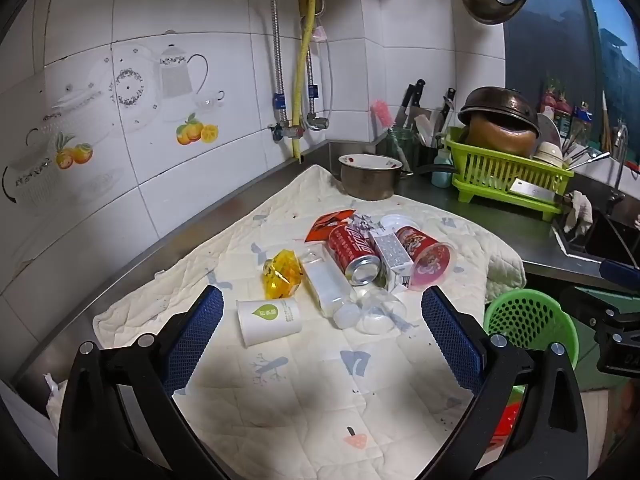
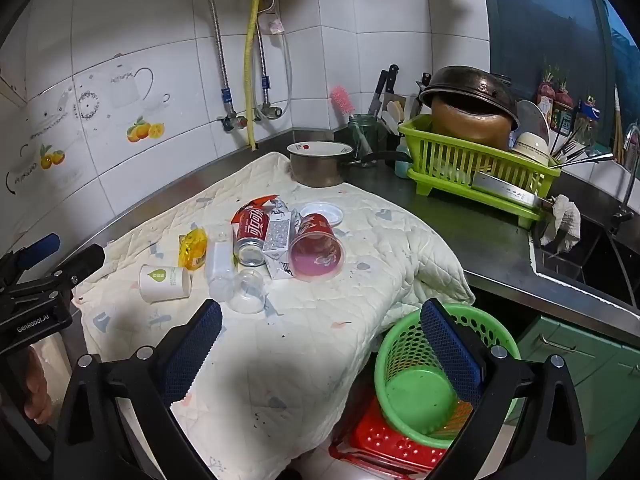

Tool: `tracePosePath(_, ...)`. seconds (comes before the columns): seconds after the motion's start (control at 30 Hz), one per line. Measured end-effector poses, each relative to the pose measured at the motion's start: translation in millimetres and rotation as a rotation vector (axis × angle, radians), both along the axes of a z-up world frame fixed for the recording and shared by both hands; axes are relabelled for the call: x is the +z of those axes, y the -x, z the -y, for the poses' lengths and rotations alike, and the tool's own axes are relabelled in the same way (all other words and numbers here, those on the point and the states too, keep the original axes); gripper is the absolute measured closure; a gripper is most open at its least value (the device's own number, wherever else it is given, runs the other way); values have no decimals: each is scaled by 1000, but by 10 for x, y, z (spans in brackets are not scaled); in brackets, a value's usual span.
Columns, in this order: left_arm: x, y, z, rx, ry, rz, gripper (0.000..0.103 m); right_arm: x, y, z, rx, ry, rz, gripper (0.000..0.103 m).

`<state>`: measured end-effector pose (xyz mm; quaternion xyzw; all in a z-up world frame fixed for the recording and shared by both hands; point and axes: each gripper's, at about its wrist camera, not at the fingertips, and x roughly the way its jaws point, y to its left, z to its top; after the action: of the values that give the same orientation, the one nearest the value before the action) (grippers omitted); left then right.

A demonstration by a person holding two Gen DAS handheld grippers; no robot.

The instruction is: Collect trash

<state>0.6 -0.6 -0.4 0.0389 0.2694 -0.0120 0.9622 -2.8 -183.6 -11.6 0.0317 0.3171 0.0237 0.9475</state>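
Note:
Trash lies on a quilted cloth [image 1: 304, 396]: a white paper cup [image 1: 269, 321] on its side, a yellow wrapper [image 1: 281, 275], a clear bottle [image 1: 327, 284], a clear plastic cup [image 1: 378, 312], a red can [image 1: 354, 252], a small carton [image 1: 390, 258], a red tub [image 1: 426, 256] and an orange packet [image 1: 328, 224]. My left gripper [image 1: 322, 304] is open and empty, hovering just short of the paper cup and clear cup. My right gripper [image 2: 320, 316] is open and empty, over the cloth's front edge beside a green mesh basket [image 2: 420, 376]. The paper cup [image 2: 164, 283] shows there too.
A metal pot [image 1: 370, 176] stands behind the trash. A green dish rack [image 1: 508, 172] with pans sits at the right, a sink [image 2: 592, 248] beyond it. The green basket rests on a red stool [image 2: 384, 444] below the counter edge. The tiled wall runs along the left.

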Motion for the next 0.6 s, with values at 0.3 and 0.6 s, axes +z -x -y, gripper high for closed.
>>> tracePosePath(0.3, -48, -26, -15, -7, 7, -7, 5, -12, -7, -21, 1, 9, 4, 7)
tracePosePath(0.6, -68, -24, -53, 9, 13, -9, 5, 0, -45, -23, 4, 4, 0, 7)
